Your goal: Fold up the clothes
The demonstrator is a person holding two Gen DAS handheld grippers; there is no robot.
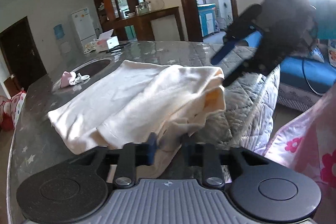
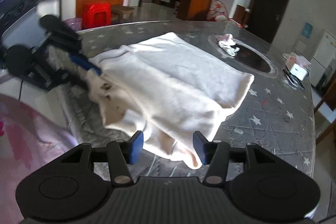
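A cream garment [image 1: 134, 98] lies partly folded on the grey star-patterned table [image 1: 33, 140], its near layers bunched at the table's edge. My left gripper [image 1: 169, 145] is nearly closed, with a fold of the garment's near edge pinched between its blue pads. From the right wrist view it [image 2: 92, 79] grips the garment's [image 2: 168, 81] left corner. My right gripper [image 2: 168, 148] stands open at the garment's near hem, cloth lying between the pads, which do not press on it. In the left wrist view the right gripper [image 1: 218, 72] hovers at the garment's far right corner.
A small pink and white garment [image 1: 73, 78] lies by a dark round inset [image 1: 98, 65] in the table. A tissue box [image 1: 107, 43] sits at the far edge. A quilted cover [image 1: 252, 98] hangs over the side. The person's pink floral clothing [image 1: 310, 150] is close by.
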